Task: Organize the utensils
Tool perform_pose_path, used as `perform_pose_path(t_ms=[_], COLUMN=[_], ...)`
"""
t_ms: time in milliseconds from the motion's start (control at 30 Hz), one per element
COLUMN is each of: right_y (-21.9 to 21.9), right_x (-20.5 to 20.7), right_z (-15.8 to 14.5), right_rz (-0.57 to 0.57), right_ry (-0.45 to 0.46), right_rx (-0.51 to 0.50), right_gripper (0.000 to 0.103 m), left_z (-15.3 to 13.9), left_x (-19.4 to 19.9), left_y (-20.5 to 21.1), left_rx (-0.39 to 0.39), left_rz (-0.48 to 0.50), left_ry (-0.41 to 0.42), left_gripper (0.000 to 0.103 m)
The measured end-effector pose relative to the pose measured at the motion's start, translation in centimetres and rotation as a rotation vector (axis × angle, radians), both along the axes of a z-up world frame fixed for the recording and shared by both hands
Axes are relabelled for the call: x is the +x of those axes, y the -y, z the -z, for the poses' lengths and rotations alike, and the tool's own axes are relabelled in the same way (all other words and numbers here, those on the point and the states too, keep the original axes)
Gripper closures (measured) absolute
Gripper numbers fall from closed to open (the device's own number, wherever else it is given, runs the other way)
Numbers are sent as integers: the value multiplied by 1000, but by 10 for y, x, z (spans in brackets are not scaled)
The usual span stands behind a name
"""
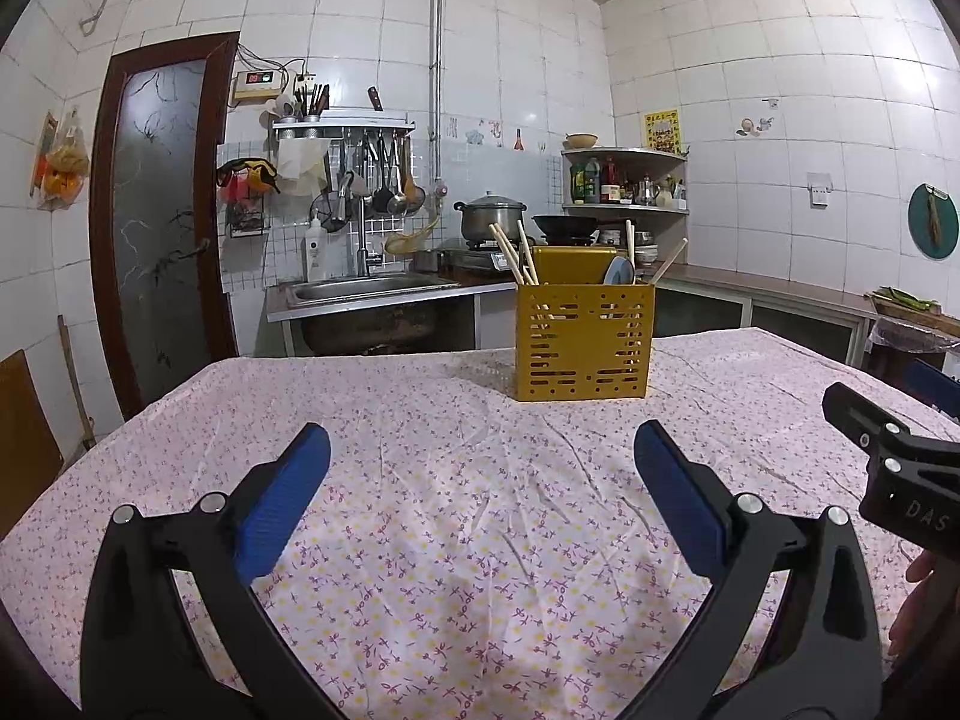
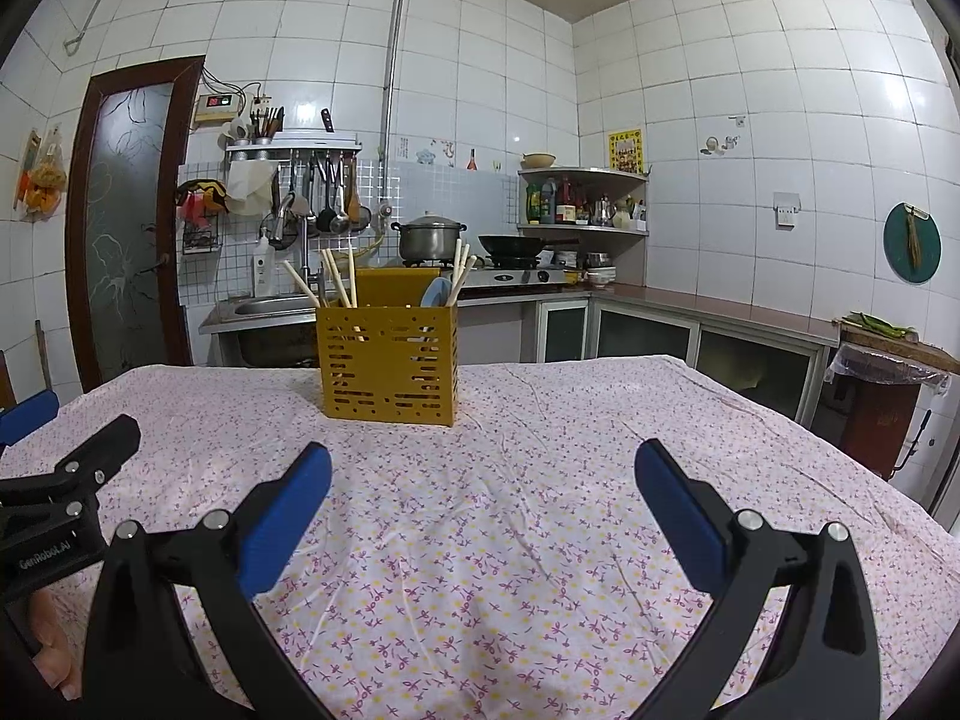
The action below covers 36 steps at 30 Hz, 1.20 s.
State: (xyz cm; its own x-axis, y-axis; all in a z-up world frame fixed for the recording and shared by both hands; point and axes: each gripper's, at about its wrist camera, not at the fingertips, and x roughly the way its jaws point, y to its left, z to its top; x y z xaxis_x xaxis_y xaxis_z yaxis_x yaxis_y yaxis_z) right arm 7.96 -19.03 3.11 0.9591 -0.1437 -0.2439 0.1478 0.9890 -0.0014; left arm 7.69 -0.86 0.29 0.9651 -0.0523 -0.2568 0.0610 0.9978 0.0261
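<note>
1. Toward the far edge of the table (image 1: 420, 480), in my left wrist view, I see the yellow utensil holder (image 1: 583, 341) standing upright on the flowered tablecloth (image 1: 456, 588), right of the middle.
2. Its slotted front wall faces me. Pale chopsticks (image 1: 515, 255) lean out of its left compartment, more chopsticks rise at its right side, and a light blue spoon (image 1: 619, 271) shows above the rim on the right.
3. My left gripper (image 1: 482, 438) hangs over the near part of the table with its blue pads (image 1: 282, 504) spread wide and nothing between them.
4. At the right edge of this view I see the black body of my right gripper (image 1: 888, 456), and part of a hand (image 1: 924, 600) below it.
5. Beyond the table's far edge, a steel sink (image 1: 372, 288) sits in the counter and a lidded pot (image 1: 491, 217) stands on the stove.
6. In my right wrist view, the same yellow utensil holder (image 2: 389, 363) stands near the far edge, left of the middle, well apart from my claws.
7. Chopsticks (image 2: 336, 282) fan out of its left side, others lean at the right, and the light blue spoon (image 2: 436, 293) sits between them, toward the right.
8. My right gripper (image 2: 483, 456) is released too, blue pads (image 2: 678, 510) wide apart above bare cloth.
9. My left gripper (image 2: 66, 480) shows at the left edge of this view, over the table's left side.
</note>
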Motion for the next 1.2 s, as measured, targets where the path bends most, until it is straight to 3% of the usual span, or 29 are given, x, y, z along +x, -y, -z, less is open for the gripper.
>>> perform_pose_path(t_ms=[1200], right_y=[-1], right_x=[-1], right_z=[-1], right_rz=[-2], right_ry=[2], right_rx=[-4], right_gripper=[4], left_z=[-4], left_x=[-3], left_y=[3], left_rx=[8], left_rz=[4], left_ry=[22], left_gripper=[5])
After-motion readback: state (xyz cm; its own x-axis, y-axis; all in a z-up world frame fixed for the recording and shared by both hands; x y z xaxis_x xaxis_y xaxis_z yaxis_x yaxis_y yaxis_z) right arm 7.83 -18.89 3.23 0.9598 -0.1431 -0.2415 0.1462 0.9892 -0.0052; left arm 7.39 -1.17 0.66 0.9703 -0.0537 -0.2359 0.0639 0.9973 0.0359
